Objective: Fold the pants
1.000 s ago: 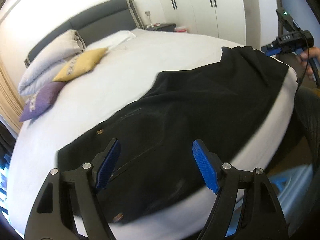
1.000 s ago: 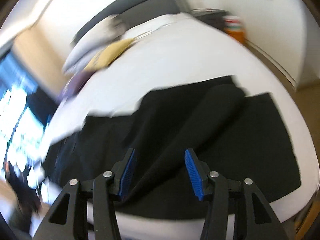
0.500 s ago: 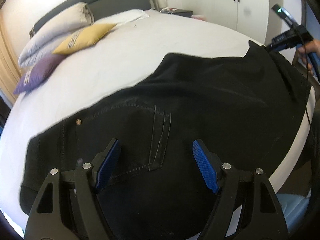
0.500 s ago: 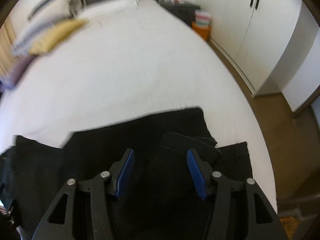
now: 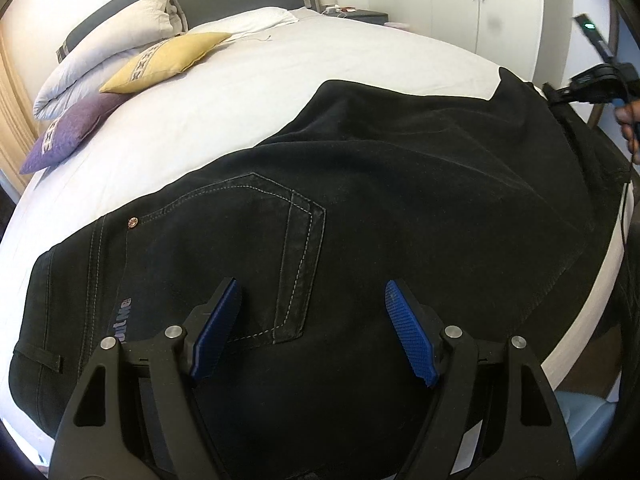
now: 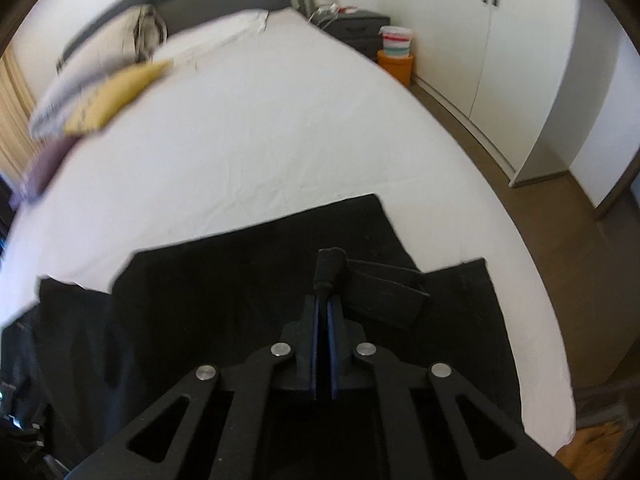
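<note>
Pants, black, lie spread across the near side of the bed in the left wrist view. Left claw hangs just above the seat area, blue pads spread wide with nothing between them. The back pocket sits directly ahead of and partly between the fingers; the copper rivet lies ahead to the left. The legs run off ahead to the right, toward the right claw at the far edge of the frame. Yellow cushion and purple cushion rest well ahead to the left, near the headboard.

Right wrist view: right claw is pressed together, pinching a bunched fold of the pants at the leg end. The gathered cloth stands up just beyond the fingertips; a folded-over cuff lies immediately to the right. The remaining fabric spreads beneath and to the left. An orange container stands on the floor far ahead to the right.
</note>
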Available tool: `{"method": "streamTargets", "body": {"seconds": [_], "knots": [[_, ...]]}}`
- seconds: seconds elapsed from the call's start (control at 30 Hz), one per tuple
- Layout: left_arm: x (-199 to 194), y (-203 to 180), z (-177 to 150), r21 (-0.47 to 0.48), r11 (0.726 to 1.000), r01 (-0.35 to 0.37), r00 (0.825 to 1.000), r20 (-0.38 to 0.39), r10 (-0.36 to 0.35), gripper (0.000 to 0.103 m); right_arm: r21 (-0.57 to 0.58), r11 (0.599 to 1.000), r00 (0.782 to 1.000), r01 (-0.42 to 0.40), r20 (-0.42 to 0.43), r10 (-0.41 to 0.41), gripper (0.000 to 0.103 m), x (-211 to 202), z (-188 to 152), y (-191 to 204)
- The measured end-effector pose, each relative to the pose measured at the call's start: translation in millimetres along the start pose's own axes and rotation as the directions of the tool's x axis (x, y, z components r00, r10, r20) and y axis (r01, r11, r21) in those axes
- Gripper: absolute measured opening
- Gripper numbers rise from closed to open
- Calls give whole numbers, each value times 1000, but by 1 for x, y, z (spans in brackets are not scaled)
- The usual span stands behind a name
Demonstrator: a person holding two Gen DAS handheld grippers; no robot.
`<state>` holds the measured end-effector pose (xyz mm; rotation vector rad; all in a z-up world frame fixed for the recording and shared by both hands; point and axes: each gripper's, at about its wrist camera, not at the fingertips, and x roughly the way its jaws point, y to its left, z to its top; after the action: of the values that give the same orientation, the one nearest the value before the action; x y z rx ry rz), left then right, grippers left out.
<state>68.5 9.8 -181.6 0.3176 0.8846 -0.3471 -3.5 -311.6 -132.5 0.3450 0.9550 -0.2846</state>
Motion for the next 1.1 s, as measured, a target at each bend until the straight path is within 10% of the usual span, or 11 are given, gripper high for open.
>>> {"method": "streamTargets", "body": {"seconds": [0.27,0.53,0.67,0.77,0.97,1.1], "knots": [[-5,-3,-2,-19,1000,-16,1000,-10,16,74,241,963,982,-122,167,83,4,-69,-48,-66],[-3,-5,1,-32,999,-28,999,-19,27,74,583,751,950,-311,168,263,9,-39,-119,-136],[-1,-4,4,-39,999,-29,999,-27,28,74,690,550,875,-470,281,394,54,-26,-135,-154],[1,-5,5,-42,999,-33,999,-31,32,74,675,542,863,-500,337,375,70,-29,-127,-149],[2,-7,4,-44,998,-36,999,-31,35,75,691,531,866,-491,318,386,63,-14,-107,-150],[3,-6,4,-44,998,-35,999,-30,33,75,674,583,883,-454,251,397,11,-3,-101,-146]]}}
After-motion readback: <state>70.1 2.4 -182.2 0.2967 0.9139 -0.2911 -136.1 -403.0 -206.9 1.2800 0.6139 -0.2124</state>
